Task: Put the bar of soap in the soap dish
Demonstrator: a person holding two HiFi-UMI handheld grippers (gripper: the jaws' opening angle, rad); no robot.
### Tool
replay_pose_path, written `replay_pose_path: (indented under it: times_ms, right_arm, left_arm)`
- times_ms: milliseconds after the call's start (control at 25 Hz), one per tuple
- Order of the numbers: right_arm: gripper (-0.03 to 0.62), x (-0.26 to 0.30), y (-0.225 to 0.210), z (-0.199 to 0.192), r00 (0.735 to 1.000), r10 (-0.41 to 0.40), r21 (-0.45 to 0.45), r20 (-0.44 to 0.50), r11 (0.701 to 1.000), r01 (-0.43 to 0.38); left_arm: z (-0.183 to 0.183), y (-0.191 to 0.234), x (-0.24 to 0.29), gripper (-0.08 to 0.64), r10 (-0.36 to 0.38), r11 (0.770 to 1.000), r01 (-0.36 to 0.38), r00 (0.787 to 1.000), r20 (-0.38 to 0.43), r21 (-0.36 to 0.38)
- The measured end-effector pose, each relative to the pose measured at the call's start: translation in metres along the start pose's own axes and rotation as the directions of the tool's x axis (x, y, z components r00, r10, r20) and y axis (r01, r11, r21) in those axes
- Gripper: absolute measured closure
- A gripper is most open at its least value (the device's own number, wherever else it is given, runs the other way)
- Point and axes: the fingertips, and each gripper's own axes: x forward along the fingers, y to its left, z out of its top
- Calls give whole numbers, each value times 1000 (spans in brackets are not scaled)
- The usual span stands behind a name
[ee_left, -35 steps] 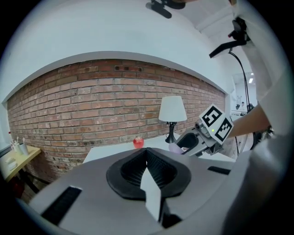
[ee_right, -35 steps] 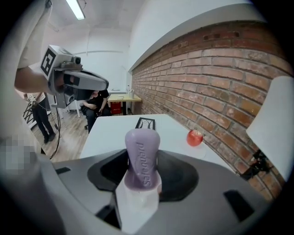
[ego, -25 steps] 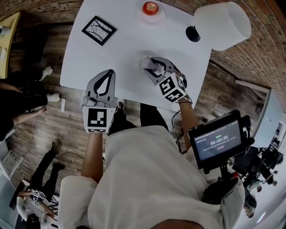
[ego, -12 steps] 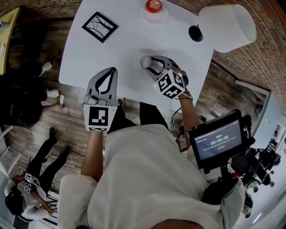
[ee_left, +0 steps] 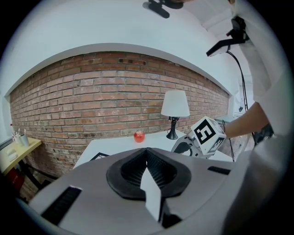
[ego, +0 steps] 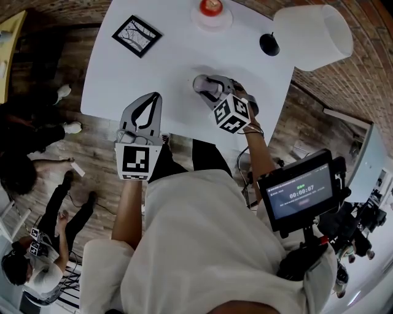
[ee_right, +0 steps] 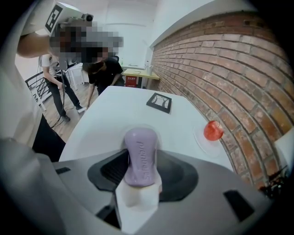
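Observation:
In the right gripper view a lilac bar of soap [ee_right: 140,149] stands on end between the jaws, and my right gripper [ee_right: 141,160] is shut on it. In the head view that right gripper [ego: 212,91] is at the middle of the white table [ego: 172,67], with its jaws right at a pale round soap dish [ego: 200,83]. The jaws hide the soap there, and I cannot tell whether it touches the dish. My left gripper [ego: 149,101] rests at the table's near edge, shut and holding nothing [ee_left: 147,153].
A red apple [ego: 210,7] sits on a small plate at the table's far edge. A framed picture [ego: 136,37] lies flat at the far left. A white lamp [ego: 310,34] with a black base [ego: 268,44] stands at the far right. People stand on the wooden floor to the left.
My right gripper has tilted a little at the dish, still shut on the soap. The left gripper has stayed put. The people on the floor have shifted.

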Motion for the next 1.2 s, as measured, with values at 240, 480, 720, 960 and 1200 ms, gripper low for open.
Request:
replay_pose_path:
  times_ms: [240,480,720,960,1200]
  right_arm:
    - [397,1,-1,0,1000,4,16,-6,1000,-4]
    - [397,0,-1,-4,1000,10,50,-7,999,-10]
    - [397,-7,-8,1,999,22,171,42,985,-29]
    - [398,-23,-29,6,982,-35,430,188,902,-50]
    - [446,-47,-68,7,952,-192,613,237,790,7]
  left_arm:
    - [1,2,1,552,-3,1000,3,1000,3,-1]
    - [0,2,3,552,-9,1000,9,1000,1,8]
    - [3,5,9,552,-23,1000,23,1000,8,16]
    - [8,6,22,552,-57,998,56,998,20,33]
    - [11,9,35,552,-101,994,99,994,36,45]
